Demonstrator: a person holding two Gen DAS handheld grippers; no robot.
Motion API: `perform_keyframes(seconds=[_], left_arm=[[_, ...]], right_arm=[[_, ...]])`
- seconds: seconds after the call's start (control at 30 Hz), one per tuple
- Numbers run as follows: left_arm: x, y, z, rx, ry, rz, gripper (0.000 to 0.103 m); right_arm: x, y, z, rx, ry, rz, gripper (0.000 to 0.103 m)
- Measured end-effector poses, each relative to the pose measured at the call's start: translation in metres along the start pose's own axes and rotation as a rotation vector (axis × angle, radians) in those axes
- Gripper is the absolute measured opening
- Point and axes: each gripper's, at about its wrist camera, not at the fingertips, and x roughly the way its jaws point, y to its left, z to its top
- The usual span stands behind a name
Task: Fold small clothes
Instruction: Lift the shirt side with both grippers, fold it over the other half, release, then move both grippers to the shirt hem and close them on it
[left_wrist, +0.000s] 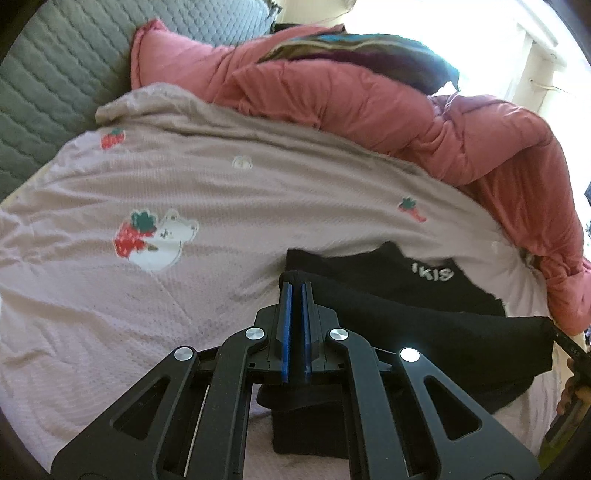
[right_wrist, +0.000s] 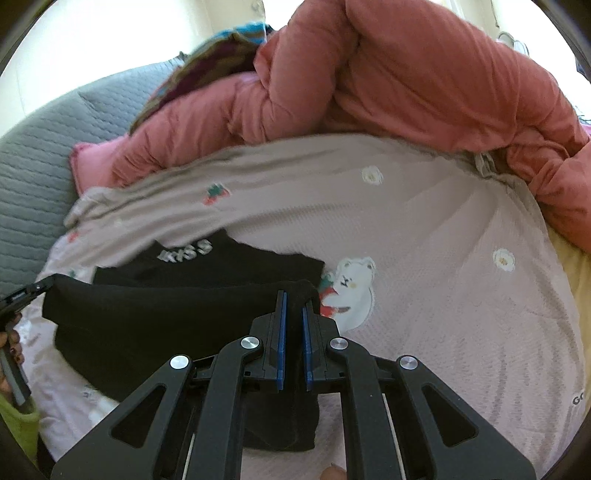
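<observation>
Midway, a black garment (left_wrist: 424, 317) is held lifted over the bedsheet (left_wrist: 221, 192), one corner pinched in each gripper, left (left_wrist: 296, 288) and right (right_wrist: 294, 299); edges should be laid down level.

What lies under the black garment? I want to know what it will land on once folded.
The black garment, pinched by the left gripper and right gripper, rests on a pink bedsheet printed with bears and strawberries. Anything beneath its middle is covered.
</observation>
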Motion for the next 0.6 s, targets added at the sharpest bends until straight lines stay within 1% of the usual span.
perform_keyframes(seconds=[0.17, 0.2, 0.23, 0.27, 0.3, 0.33, 0.37, 0.43, 0.6], left_arm=[[0.014, 0.008, -0.009, -0.009, 0.03, -0.005, 0.001], [0.015, 0.008, -0.01, -0.008, 0.029, -0.005, 0.002], [0.014, 0.008, -0.011, -0.01, 0.029, -0.007, 0.004], [0.012, 0.009, -0.012, -0.016, 0.027, -0.012, 0.006], [0.01, 0.01, -0.013, -0.025, 0.026, -0.024, 0.015], [0.006, 0.011, -0.014, -0.034, 0.025, -0.039, 0.023], [0.002, 0.011, -0.015, -0.036, 0.022, -0.047, 0.026], [-0.008, 0.011, -0.018, -0.034, 0.007, -0.062, 0.029], [-0.026, 0.015, -0.032, -0.041, -0.005, -0.086, 0.031]], right_arm=[[0.022, -0.003, -0.009, 0.013, 0.044, -0.029, 0.007], [0.023, -0.003, -0.01, 0.016, 0.05, -0.029, 0.01], [0.025, -0.004, -0.011, 0.021, 0.059, -0.027, 0.016], [0.024, -0.004, -0.012, 0.027, 0.062, -0.024, 0.02], [0.023, -0.004, -0.013, 0.033, 0.064, -0.017, 0.03], [0.019, -0.006, -0.016, 0.048, 0.061, -0.007, 0.05], [0.015, -0.006, -0.016, 0.055, 0.054, -0.003, 0.055], [0.005, -0.008, -0.02, 0.059, 0.045, 0.003, 0.055], [-0.011, -0.003, -0.032, 0.029, 0.055, 0.023, 0.055]])
